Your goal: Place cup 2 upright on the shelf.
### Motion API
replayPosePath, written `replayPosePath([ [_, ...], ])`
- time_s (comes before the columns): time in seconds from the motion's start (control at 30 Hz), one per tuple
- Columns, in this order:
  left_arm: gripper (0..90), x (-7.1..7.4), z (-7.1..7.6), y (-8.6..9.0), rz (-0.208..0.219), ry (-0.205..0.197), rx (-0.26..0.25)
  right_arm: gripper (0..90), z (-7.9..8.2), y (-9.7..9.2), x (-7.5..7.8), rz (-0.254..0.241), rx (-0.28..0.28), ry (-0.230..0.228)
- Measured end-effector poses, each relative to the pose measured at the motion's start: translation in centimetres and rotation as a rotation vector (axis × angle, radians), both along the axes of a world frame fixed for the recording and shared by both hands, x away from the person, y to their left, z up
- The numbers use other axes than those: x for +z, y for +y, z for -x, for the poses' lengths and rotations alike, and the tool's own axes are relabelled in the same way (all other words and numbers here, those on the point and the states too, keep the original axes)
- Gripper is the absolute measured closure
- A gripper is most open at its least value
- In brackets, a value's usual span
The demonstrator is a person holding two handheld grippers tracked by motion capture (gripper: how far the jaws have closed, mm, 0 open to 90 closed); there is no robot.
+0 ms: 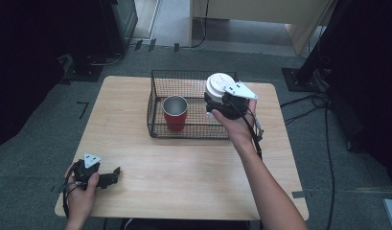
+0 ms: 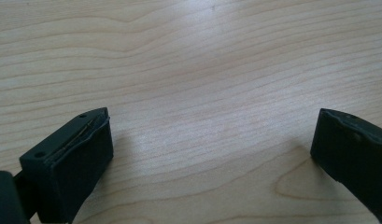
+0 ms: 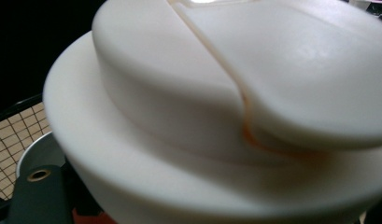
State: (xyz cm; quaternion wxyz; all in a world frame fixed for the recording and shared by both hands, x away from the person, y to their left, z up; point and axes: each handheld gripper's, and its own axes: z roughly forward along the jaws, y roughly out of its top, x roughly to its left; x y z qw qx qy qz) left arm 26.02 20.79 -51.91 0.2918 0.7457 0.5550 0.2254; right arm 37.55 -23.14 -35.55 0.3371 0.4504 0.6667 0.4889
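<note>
A round white lid (image 1: 218,85) hangs over the right end of a black wire basket (image 1: 154,103), and my right gripper (image 1: 217,99) is shut on it. The right gripper view has the lid (image 3: 226,107) close up, with one black finger (image 3: 37,198) at the lower left and basket mesh (image 3: 11,135) beyond. A red cup (image 1: 175,113) with a shiny metal inside stands upright in the basket, left of the lid. My left gripper (image 1: 115,173) rests low on the wooden table (image 1: 184,172) at its near left. In its own view the left gripper (image 2: 212,154) is open, with bare wood between the jaws.
The basket sits at the table's far middle. Grey floor with cables surrounds the table, and a dark stand base (image 1: 299,76) lies at the right beyond it.
</note>
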Motion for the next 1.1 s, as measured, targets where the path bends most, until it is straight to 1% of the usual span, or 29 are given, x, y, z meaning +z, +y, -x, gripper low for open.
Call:
replayPosePath([
  [0.17, 0.0, 0.0, 0.0, 0.0, 0.001, 0.0, 0.0, 16.2, -0.9, 0.3, -1.2, 0.013, -0.015, 0.016],
  [0.37, 0.0, 0.0, 0.0, 0.0, 0.001, 0.0, 0.0, 16.1, -1.9, 0.5, -2.5, 0.015, -0.026, 0.053],
  [0.8, 0.0, 0.0, 0.0, 0.0, 0.001, 0.0, 0.0, 16.1, -3.2, 1.2, -4.4, 0.021, -0.034, 0.096],
  [0.93, 0.0, 0.0, 0.0, 0.0, 0.001, 0.0, 0.0, 16.1, -3.5, 1.2, -5.0, 0.032, -0.038, 0.107],
  [1.03, 0.0, 0.0, 0.0, 0.0, 0.001, 0.0, 0.0, 16.1, -3.8, 1.0, -5.3, 0.024, -0.048, 0.12],
  [1.1, 0.0, 0.0, 0.0, 0.0, 0.001, 0.0, 0.0, 16.1, -4.0, 0.9, -5.5, 0.028, -0.053, 0.129],
])
